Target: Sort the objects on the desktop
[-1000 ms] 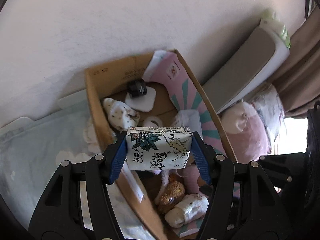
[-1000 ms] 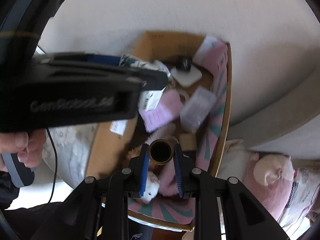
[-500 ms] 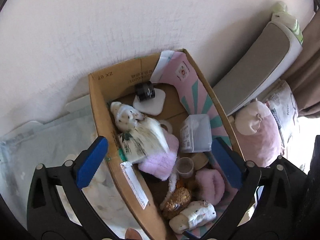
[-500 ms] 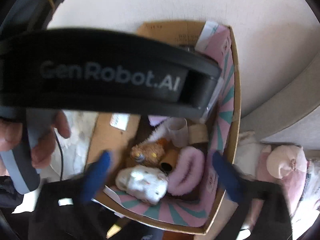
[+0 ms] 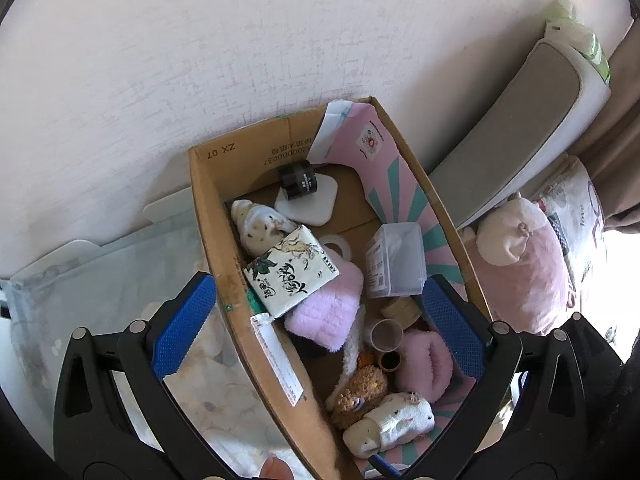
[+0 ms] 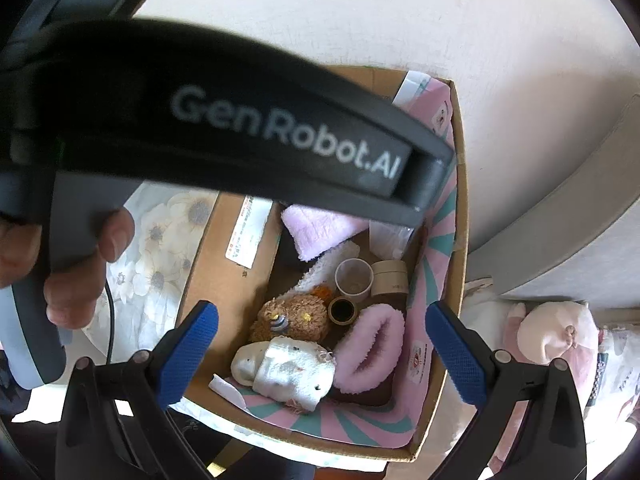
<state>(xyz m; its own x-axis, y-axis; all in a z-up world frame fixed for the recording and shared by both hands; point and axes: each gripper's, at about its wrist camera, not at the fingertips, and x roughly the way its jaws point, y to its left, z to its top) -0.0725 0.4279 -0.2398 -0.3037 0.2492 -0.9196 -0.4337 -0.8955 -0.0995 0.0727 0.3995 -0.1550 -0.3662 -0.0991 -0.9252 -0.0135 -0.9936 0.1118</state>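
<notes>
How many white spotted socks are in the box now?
2: one sock against the left wall near the far end, one sock at the near end beside the brown plush. Others may be buried.

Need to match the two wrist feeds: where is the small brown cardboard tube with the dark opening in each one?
Left wrist: the brown tube stands low in the cardboard box, right of centre, against the pink fuzzy slipper.
Right wrist: the tube is mid-frame, between the brown plush toy and the slipper.
Shared landmark: the clear plastic cup just behind it.
</notes>
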